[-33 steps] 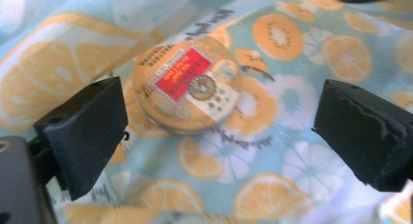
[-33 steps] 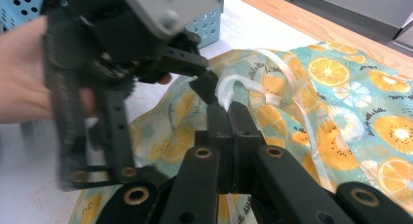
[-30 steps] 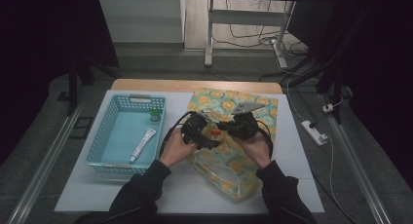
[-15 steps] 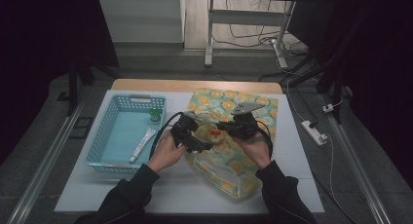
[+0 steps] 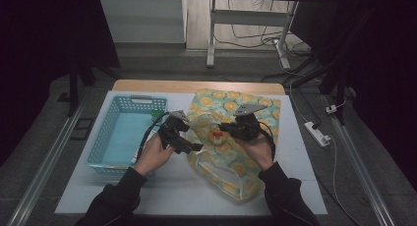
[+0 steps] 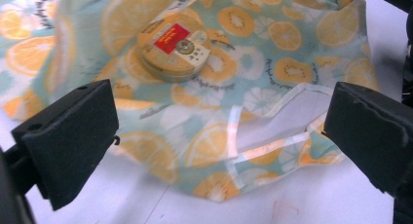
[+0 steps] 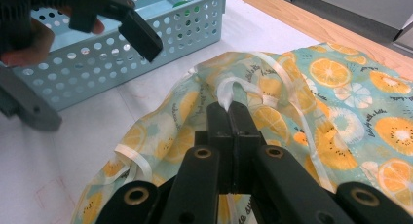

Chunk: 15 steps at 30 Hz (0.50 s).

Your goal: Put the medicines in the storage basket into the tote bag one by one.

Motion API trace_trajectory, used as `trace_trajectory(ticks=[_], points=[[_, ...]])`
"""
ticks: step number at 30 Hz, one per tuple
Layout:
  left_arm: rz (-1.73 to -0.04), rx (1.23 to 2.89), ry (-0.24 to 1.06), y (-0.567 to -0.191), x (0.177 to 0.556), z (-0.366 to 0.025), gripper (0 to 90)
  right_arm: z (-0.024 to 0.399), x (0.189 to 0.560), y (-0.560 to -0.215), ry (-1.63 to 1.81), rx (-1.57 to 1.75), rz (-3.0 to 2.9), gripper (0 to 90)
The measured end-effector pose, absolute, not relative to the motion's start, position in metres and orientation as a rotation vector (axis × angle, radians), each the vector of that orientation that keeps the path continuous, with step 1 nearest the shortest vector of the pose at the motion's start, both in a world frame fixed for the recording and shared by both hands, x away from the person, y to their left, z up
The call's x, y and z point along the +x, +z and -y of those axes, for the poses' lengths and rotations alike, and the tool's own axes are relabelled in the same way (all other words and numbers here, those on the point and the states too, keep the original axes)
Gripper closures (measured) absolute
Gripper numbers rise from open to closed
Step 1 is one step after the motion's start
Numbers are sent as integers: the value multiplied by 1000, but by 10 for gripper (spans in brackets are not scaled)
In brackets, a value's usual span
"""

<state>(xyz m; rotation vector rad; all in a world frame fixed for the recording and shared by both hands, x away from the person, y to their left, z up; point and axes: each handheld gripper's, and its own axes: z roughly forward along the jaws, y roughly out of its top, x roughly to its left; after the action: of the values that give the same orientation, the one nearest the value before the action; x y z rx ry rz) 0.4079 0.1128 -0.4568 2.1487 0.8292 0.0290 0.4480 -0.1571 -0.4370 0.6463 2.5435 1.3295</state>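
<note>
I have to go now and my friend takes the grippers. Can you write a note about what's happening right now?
Right gripper: shut on the white handle of the fruit-print bag, holding it up.
Left gripper: open, empty, between the blue basket and the bag.
Round tin: lying on the bag's fabric.
Basket: a green-topped item sits at its far corner.
Done: bag handle gripped.
Left: probably getting the tin and the basket's things packed inside the bag.

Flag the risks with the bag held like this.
1. The right hand-held gripper pinches only the thin white handle strap of the fruit-print fabric bag; the strap may slip out.
2. The round tin with the red label lies inside the limp bag, so a tug could roll it out.
3. The open left hand-held gripper hangs close and could snag fabric.
</note>
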Motion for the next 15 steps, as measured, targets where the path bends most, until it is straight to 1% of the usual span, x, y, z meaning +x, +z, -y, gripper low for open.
trace_trajectory(ticks=[6, 15], points=[[-871, 2117, 59, -451, 404, -133, 0, 157, 448, -438, 1330, 647, -2545, 900], [-981, 2124, 153, -451, 397, -168, 0, 158, 449, -439, 1327, 653, -2544, 900]])
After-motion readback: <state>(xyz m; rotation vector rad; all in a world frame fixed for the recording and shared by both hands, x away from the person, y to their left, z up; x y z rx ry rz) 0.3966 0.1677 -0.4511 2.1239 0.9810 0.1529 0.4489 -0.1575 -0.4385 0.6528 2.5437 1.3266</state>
